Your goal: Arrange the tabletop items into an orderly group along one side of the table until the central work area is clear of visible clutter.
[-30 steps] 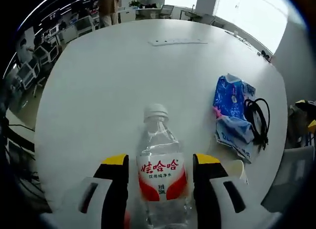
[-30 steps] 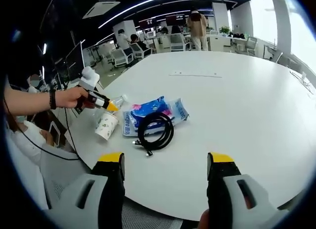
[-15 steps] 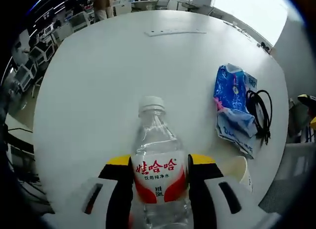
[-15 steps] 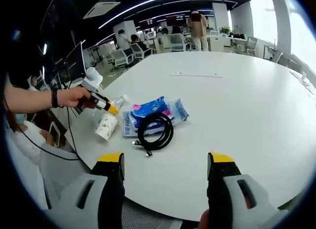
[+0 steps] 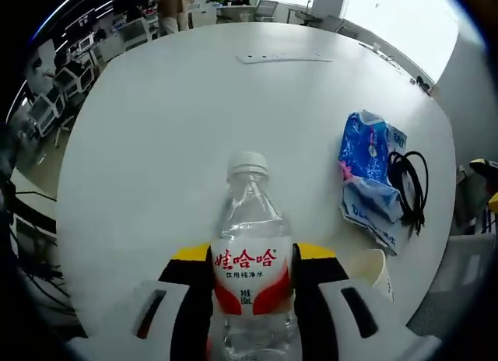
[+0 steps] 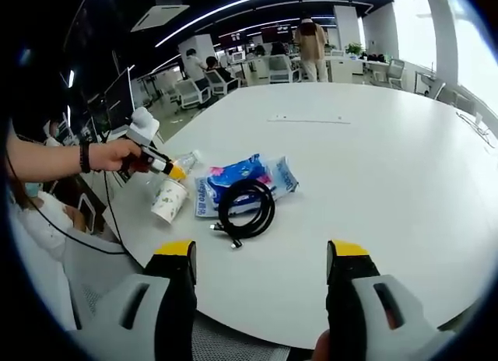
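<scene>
In the left gripper view, the left gripper (image 5: 251, 279) has its yellow-tipped jaws pressed against both sides of a clear plastic water bottle (image 5: 250, 252) with a white cap and a red-and-white label, pinching it at label height. The bottle stands upright between the jaws on the round white tabletop (image 5: 194, 120), near the edge closest to the camera. Just to the right of the right jaw sits a white paper cup (image 5: 373, 269), close to the bottle but apart from it. Beyond the cup lies a crumpled blue-and-white plastic packet (image 5: 366, 174), and a coiled black cable (image 5: 406, 186) rests against the packet's right side, partly on it. Far across the tabletop lies a flat white strip (image 5: 282, 58), possibly a power strip, though it is too small to be sure.

In the right gripper view, the right gripper (image 6: 262, 256) hangs over the near edge of the tabletop with its jaws spread wide and nothing between them. The coiled cable lies ahead of it, on top of the packet, with the patterned paper cup to their left. Left of the cup, a person's hand (image 6: 113, 154) wearing a dark wristband holds the left gripper at the bottle, at the tabletop's left side.
</scene>
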A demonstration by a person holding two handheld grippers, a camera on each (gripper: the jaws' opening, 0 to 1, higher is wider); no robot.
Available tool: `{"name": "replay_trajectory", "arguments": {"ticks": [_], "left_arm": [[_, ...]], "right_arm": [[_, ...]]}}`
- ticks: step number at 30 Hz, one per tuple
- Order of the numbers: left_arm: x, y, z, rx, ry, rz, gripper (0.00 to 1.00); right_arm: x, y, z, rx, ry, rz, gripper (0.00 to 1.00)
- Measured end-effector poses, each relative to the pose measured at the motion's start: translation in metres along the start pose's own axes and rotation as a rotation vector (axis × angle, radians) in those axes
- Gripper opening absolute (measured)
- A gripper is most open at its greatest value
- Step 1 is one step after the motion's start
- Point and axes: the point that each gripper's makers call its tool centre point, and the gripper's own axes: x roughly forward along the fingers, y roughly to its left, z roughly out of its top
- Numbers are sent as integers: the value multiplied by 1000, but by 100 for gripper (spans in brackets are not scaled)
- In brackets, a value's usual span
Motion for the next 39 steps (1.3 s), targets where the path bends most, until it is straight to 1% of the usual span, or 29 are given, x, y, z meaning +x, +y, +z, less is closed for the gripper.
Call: {"name": "replay_trajectory", "arguments": {"ticks": [8, 19, 20, 30, 39], "left_arm": [[-12, 5, 6, -26, -36, 5, 38], [-27, 14, 12, -76, -108, 29, 37], [-28, 14, 14, -78, -122, 29, 37], [-38, 17, 17, -87, -156, 41, 37], [-50, 24, 18, -112, -186, 65, 37]], "right_arm": [[2, 5, 1, -6, -2, 10, 67], [-1, 7, 1, -14, -4, 9, 67], [-1, 7, 1, -14, -2, 9, 67], [0, 12, 4, -25, -3, 19, 67], [1, 15, 6, -35, -5, 28, 67]]}}
